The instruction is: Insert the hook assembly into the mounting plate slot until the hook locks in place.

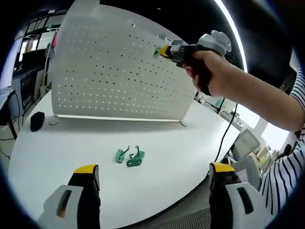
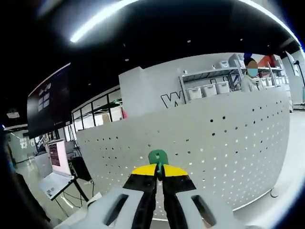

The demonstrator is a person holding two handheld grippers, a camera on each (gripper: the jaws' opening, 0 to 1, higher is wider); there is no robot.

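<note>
Standing upright at the far side of the white table [image 1: 157, 157], the perforated mounting plate [image 1: 109, 71] dominates both views, its rows of small holes facing the person. The right gripper [image 2: 159, 172], carried high in the person's hand [image 1: 209, 71], sits close against the upper part of that plate, and its jaws are pinched narrowly on a green hook [image 2: 158, 157]. That hook points straight ahead along the jaws toward the holes, its tip at or just short of the surface; contact cannot be told. So the coming push probably runs along the gripper's own axis, into the plate. The left gripper [image 1: 155, 174] hangs low over the table with its jaws spread wide and nothing between them. Ahead of it, two spare green hooks [image 1: 129, 156] lie side by side on the tabletop, well apart from the plate.
</note>
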